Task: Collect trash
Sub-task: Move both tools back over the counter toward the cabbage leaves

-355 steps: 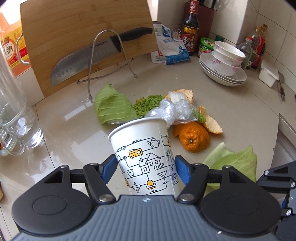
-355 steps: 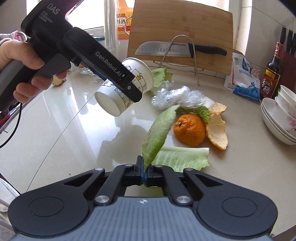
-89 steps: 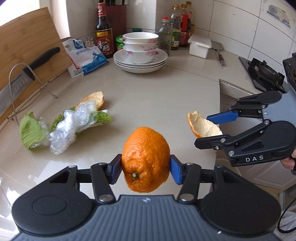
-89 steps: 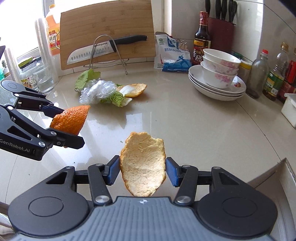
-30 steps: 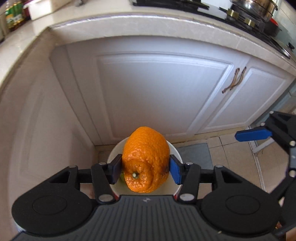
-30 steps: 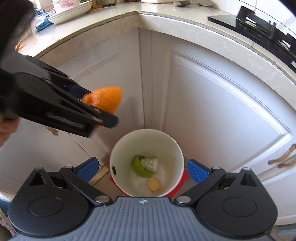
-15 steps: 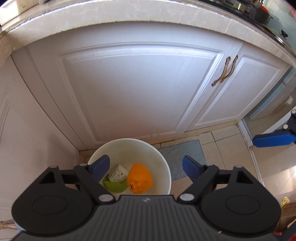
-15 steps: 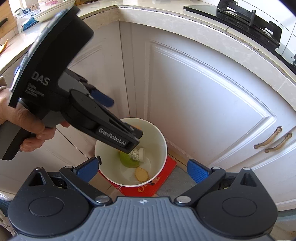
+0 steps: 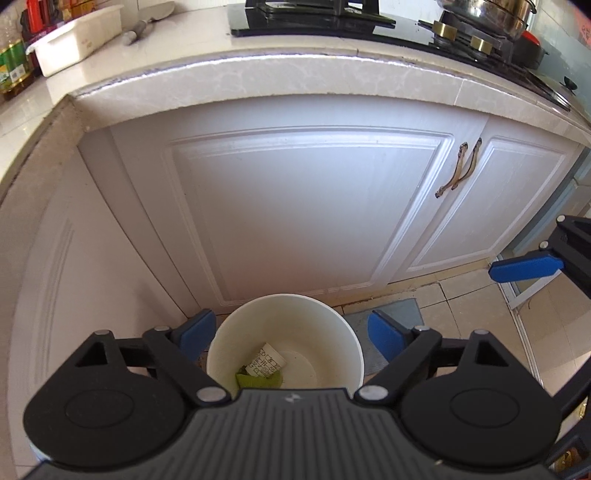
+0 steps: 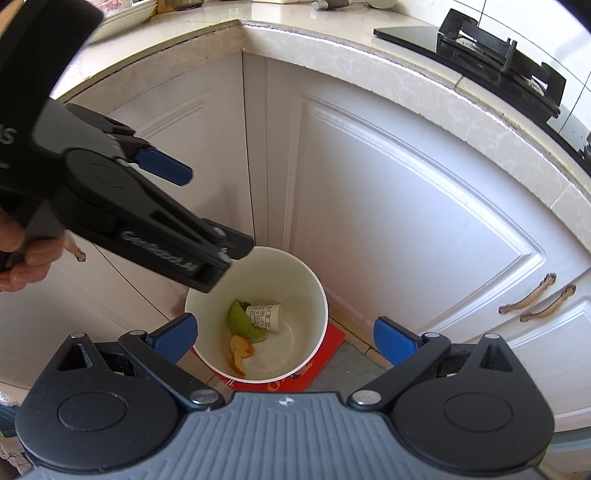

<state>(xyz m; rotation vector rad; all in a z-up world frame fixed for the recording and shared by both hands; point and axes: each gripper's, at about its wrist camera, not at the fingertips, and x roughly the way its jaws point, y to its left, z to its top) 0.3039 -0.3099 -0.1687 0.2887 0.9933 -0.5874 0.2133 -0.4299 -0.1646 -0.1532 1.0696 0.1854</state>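
In the left wrist view, the left gripper (image 9: 291,334) hangs above a white trash bin (image 9: 229,332) that stands on the floor at 6 o'clock, its blue pads spread wide to either side of the bin's rim and holding nothing. Down inside the bin a printed paper cup (image 9: 269,364) lies on its side against a green cabbage leaf (image 9: 258,380); the gripper body hides the rest of the bin's bottom. Behind the bin, from 9 to 3 o'clock, runs a row of white cabinet doors (image 9: 303,206) under the pale stone desk (image 9: 295,79), which carries a black gas stove (image 9: 310,16) at 12 o'clock and a white box (image 9: 75,40) at 10 o'clock. One blue finger of the right gripper (image 9: 526,266) pokes in at 3 o'clock. In the right wrist view, the right gripper (image 10: 284,338) also hovers over the trash bin (image 10: 314,291), jaws spread apart and empty. The paper cup (image 10: 264,317) rests sideways on the cabbage leaf (image 10: 240,321) near the bin's centre, and an orange peel (image 10: 240,354) lies just toward 7 o'clock of them. The bin sits on a red mat (image 10: 325,362) on the floor. The left gripper (image 10: 192,225), held by a hand (image 10: 26,254) at 9 o'clock, reaches in from the left with its jaws parted above the bin's near-left rim. Cabinet doors (image 10: 406,206) fill the background.
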